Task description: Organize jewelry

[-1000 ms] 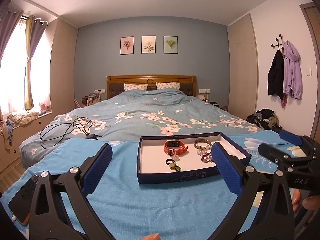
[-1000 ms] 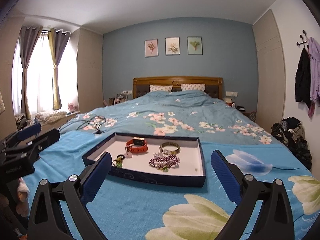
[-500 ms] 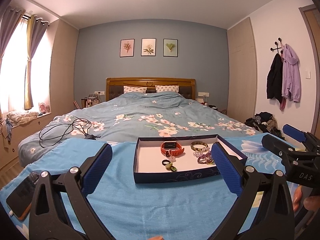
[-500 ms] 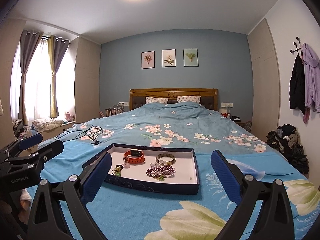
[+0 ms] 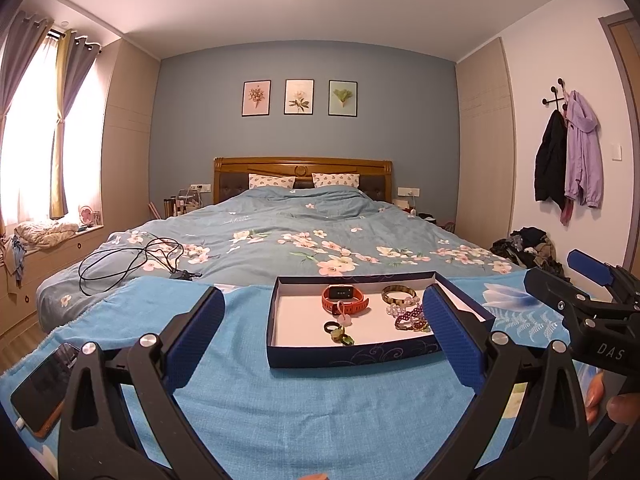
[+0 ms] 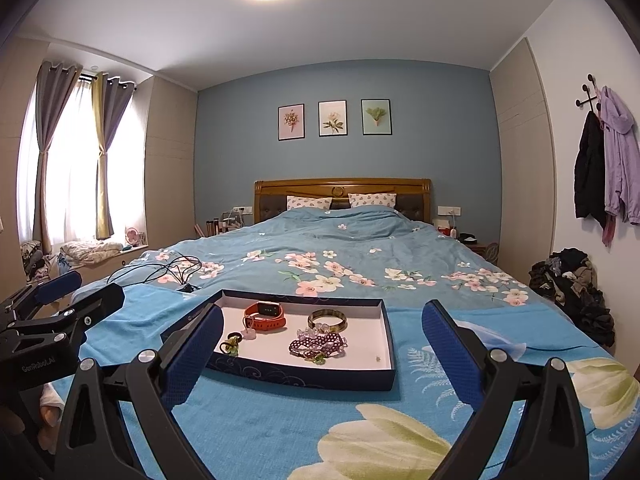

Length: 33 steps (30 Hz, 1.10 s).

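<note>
both grippers hang above the blue cloth (image 5: pixel 280 420) with jaws spread wide and nothing between them, likely held back so each camera takes in the whole tray before a pick is chosen. the left gripper (image 5: pixel 324 336) has the tray (image 5: pixel 360 356) ahead, reaching across to its right finger; the right gripper (image 6: pixel 322 344) has the tray ahead toward its left finger. inside the tray lie an orange watch (image 6: pixel 266 316), a green bangle (image 6: pixel 327 319), purple bead bracelets (image 6: pixel 318 344) and small rings (image 5: pixel 338 330), loosely clustered, touching in places. a phone (image 5: pixel 40 388) lies outside the left jaws, well apart.
</note>
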Each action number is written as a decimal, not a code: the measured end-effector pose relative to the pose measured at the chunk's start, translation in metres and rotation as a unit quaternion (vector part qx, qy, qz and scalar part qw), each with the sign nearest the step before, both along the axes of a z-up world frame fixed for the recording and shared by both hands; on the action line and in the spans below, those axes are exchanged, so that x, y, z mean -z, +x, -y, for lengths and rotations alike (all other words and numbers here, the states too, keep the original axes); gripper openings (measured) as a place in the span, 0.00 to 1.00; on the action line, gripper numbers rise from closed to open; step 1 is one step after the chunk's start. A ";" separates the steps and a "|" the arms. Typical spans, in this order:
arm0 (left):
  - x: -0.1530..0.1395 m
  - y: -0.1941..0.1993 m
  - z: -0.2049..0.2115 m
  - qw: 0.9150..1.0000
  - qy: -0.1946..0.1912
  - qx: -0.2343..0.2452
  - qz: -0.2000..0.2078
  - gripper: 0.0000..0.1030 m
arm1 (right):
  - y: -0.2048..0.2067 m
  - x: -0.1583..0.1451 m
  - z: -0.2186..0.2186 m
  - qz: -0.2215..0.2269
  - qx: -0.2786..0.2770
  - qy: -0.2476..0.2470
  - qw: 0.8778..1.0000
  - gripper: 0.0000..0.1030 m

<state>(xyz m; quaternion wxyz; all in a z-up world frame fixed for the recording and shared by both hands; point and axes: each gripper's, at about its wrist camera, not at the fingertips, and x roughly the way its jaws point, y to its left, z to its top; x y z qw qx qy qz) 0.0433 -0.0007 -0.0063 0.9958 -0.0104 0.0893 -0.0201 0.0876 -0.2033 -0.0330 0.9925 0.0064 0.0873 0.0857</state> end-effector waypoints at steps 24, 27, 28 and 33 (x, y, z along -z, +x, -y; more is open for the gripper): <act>0.001 0.002 0.006 1.000 0.005 -0.001 -0.006 0.95 | -0.001 0.000 0.004 -0.006 0.004 0.004 1.000 0.93; 0.001 0.002 0.007 1.000 0.006 0.000 -0.007 0.95 | 0.000 0.000 0.003 -0.006 0.003 0.004 1.000 0.93; 0.001 0.002 0.007 1.000 0.006 0.000 -0.007 0.95 | 0.000 0.000 0.004 -0.007 0.003 0.004 1.000 0.93; 0.001 0.002 0.007 1.000 0.005 -0.001 -0.006 0.95 | 0.000 0.000 0.003 -0.006 0.003 0.006 1.000 0.93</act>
